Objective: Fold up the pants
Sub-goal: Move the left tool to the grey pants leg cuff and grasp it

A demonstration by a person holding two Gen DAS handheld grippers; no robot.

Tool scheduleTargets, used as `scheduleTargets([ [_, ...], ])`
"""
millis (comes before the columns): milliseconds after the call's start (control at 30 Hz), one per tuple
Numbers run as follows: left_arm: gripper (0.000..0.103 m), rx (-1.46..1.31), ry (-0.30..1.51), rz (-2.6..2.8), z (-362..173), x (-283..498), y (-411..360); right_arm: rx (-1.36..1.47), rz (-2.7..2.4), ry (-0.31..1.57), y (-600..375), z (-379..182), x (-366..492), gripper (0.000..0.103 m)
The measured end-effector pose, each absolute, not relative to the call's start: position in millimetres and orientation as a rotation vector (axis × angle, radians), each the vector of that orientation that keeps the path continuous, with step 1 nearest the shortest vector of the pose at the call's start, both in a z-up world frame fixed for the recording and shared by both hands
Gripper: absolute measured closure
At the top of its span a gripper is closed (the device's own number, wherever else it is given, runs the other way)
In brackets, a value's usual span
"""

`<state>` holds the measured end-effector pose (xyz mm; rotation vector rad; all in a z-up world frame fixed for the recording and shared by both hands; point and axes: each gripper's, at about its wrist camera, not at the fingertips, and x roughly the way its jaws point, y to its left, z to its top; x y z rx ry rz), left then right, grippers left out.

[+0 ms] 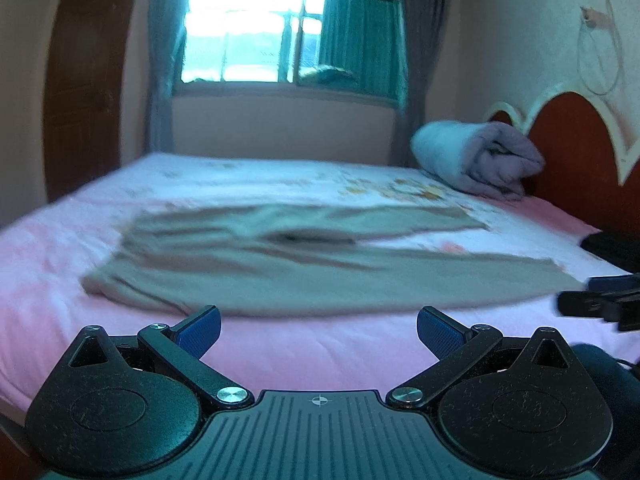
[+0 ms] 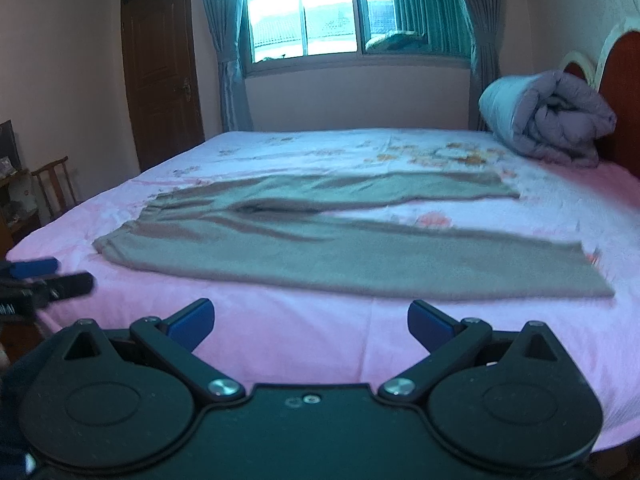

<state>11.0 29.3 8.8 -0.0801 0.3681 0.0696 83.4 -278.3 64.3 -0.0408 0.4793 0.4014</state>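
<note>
left wrist view: both tongs, left tongs (image 1: 319, 334) and right tongs (image 2: 311, 326), gape empty before flat pants (image 1: 304, 264).

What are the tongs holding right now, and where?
Nothing. Left tongs and right tongs are open, short of the pants lying flat on the bed.

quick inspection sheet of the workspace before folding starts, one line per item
surface: bed with a pink floral sheet.
job's things: pants lying flat, unfolded, waistband to the left, legs spread apart to the right.
clutter: rolled grey quilt at the headboard; dark object at the bed's right edge, unclear.
grippers: left hand-held gripper open, empty, short of the pants; right hand-held gripper open, empty.
cables: cord hanging on the wall.
surroundings: window, curtains, door, chair.
</note>
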Motion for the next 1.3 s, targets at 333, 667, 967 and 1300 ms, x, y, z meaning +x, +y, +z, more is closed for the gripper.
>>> scheduleTargets([
  [333,0.000,-0.129,0.345,0.219,33,79,127,0.061,0.344,0.426,-294,106,153,0.006],
  [667,0.000,-0.106,0.400,0.257,34,200,237,0.076,0.331,0.395,-271,141,242,0.006],
  [967,0.000,-0.212,0.587,0.160,-27,362,367,0.093,0.281,0.465,-230,116,357,0.006],
  [1300,0.014,-0.167,0.715,0.014,-116,464,416,0.063,0.257,0.539,-195,60,433,0.006],
])
